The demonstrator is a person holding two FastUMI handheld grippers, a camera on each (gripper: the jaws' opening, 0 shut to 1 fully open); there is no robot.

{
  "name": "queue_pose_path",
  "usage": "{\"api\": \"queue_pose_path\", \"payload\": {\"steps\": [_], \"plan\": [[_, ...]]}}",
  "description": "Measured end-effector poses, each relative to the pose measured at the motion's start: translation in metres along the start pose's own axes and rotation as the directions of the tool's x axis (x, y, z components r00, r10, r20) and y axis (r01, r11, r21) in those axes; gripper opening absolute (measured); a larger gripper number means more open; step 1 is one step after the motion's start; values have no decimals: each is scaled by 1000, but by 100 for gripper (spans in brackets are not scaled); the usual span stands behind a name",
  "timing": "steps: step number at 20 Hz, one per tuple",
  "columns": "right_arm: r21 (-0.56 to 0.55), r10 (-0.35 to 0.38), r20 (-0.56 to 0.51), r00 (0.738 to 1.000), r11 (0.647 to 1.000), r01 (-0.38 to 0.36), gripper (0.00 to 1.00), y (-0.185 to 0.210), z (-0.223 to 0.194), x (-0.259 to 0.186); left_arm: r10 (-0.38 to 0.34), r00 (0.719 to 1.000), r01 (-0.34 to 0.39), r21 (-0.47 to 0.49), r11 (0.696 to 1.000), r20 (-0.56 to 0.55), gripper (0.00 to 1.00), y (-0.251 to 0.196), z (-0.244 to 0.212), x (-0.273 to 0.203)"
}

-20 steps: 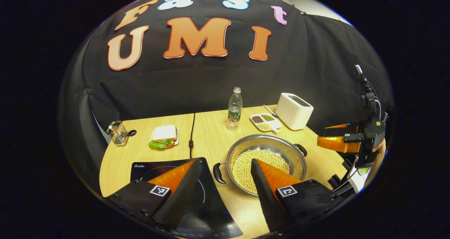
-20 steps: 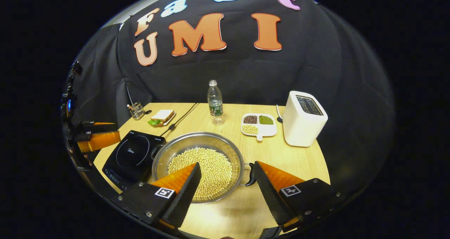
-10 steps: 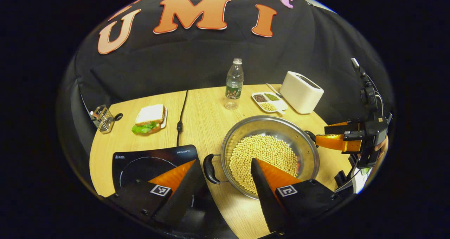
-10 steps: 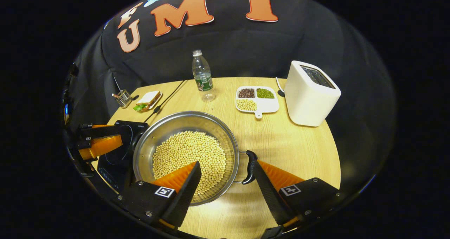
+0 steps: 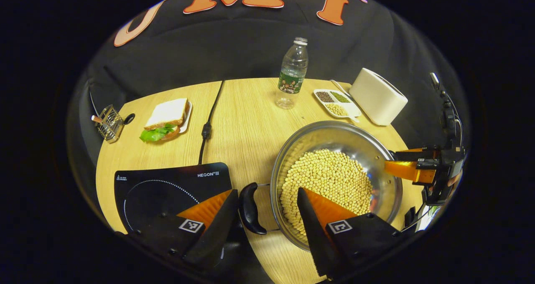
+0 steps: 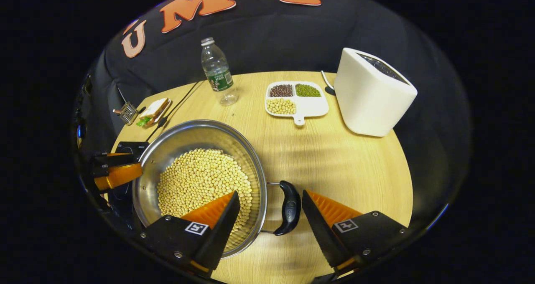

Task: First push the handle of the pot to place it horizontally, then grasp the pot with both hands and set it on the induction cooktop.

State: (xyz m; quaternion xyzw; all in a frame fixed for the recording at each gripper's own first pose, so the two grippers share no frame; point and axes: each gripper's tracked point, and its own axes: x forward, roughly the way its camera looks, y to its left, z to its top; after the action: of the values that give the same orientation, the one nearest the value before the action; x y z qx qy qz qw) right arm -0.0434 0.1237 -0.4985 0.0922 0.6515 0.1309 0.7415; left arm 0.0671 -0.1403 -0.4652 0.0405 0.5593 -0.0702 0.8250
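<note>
Both grippers straddle the pot's handles; the two-handed grasp is the step in hand.

Your left gripper [image 5: 267, 209] stands wide, the left handle [image 5: 250, 208] and rim between its fingers. The pot [image 5: 334, 179], full of beans, sits on the table [image 5: 242, 121] just right of the induction cooktop [image 5: 167, 188]. Your right gripper [image 6: 271, 211] is equally wide around the right handle [image 6: 289, 207]. Next, I judge, close both together, lift level, then carry leftward.
</note>
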Motion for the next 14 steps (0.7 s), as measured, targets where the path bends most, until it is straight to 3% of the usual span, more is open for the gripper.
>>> {"api": "queue_pose_path", "payload": {"steps": [7, 8, 14], "plan": [[8, -10, -36, 999, 1000, 11, 87, -3, -4, 20, 15, 998, -15, 2, 1000, -55, 89, 0, -9, 26], [7, -20, -43, 999, 1000, 21, 86, -5, -4, 22, 23, 999, -23, 9, 1000, -46, 93, 1, -7, 27], [33, -49, -50, 998, 998, 51, 70, -16, -4, 29, 93, 996, -92, 68, 993, -13, 83, 5, -9, 40]]}}
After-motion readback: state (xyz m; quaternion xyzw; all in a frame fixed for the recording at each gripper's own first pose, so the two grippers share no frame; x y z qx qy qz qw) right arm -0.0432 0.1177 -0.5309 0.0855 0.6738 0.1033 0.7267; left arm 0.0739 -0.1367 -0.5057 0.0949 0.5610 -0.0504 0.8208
